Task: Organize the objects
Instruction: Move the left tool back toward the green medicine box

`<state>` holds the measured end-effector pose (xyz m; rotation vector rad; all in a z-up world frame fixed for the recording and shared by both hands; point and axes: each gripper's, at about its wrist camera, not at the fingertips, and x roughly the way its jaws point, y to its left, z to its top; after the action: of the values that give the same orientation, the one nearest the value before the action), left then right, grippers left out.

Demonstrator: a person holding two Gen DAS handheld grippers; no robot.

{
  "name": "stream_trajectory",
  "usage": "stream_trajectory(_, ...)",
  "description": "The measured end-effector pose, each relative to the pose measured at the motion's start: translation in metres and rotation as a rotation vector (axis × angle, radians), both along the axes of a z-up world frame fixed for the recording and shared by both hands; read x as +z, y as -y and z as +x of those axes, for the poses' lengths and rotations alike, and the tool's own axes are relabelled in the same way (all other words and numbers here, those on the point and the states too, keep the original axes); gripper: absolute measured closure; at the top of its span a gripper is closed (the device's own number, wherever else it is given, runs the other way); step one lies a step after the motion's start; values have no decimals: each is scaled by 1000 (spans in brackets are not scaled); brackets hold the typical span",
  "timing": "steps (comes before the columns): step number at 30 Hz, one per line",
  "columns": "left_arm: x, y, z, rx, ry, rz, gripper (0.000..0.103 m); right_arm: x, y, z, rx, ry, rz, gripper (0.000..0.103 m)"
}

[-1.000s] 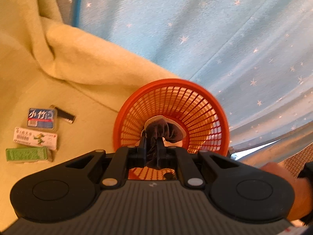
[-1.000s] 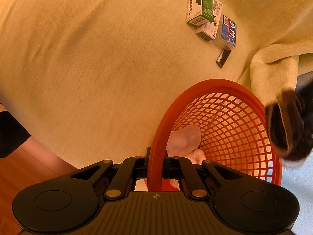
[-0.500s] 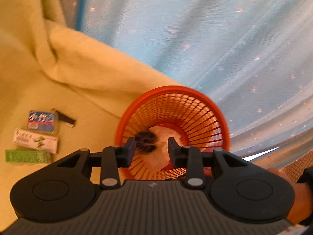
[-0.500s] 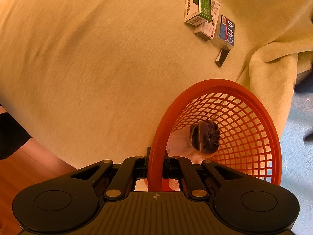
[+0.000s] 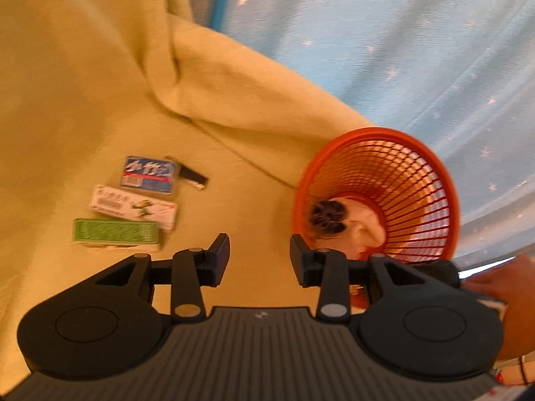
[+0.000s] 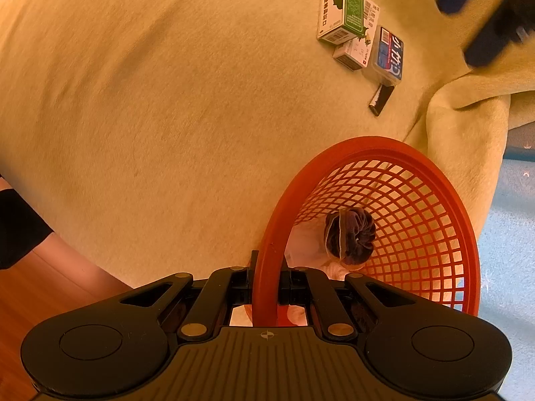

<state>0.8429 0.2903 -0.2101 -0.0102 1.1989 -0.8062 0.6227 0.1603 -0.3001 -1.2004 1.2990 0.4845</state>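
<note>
The right gripper (image 6: 266, 287) pinches the orange basket (image 6: 434, 207) rim; the dark scrunchie (image 6: 351, 235) lies inside, lower right of the frame. The left gripper (image 5: 259, 260) gapes wide, empty. Next, probably: reach the boxes (image 5: 123, 214) at centre left, somewhat blurred.

Left wrist view looks down from above blanket (image 5: 83, 77); right wrist view close at basket (image 6: 431, 180) rim — both share basket, boxes (image 5: 133, 205).

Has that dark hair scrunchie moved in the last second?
Yes. It was pinched in the left claw above the orange basket; now the scrunchie lies inside at the bottom, and the claw is open.
</note>
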Motion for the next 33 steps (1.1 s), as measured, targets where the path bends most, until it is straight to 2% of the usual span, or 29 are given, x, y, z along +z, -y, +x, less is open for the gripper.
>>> stream_trajectory(6,-14,-26,6,41,15,61,58,0,0,1,-1,-2,-1,100)
stream_trajectory(12,-26,-48,15,53,49,127,38,0,-1,0,1,-4,-3,100)
stream_trajectory(18,-35,-58,25,51,78,164,32,-1,-2,1,1,-9,-4,100)
stream_trajectory(22,-43,-58,30,4,129,190,26,-1,-2,1,2,-9,-6,100)
stream_trajectory(26,-57,-55,36,-47,187,220,24,-1,-2,1,2,-9,-5,100)
stream_trajectory(33,-93,-40,40,-256,315,299,24,0,-2,1,2,-9,0,100)
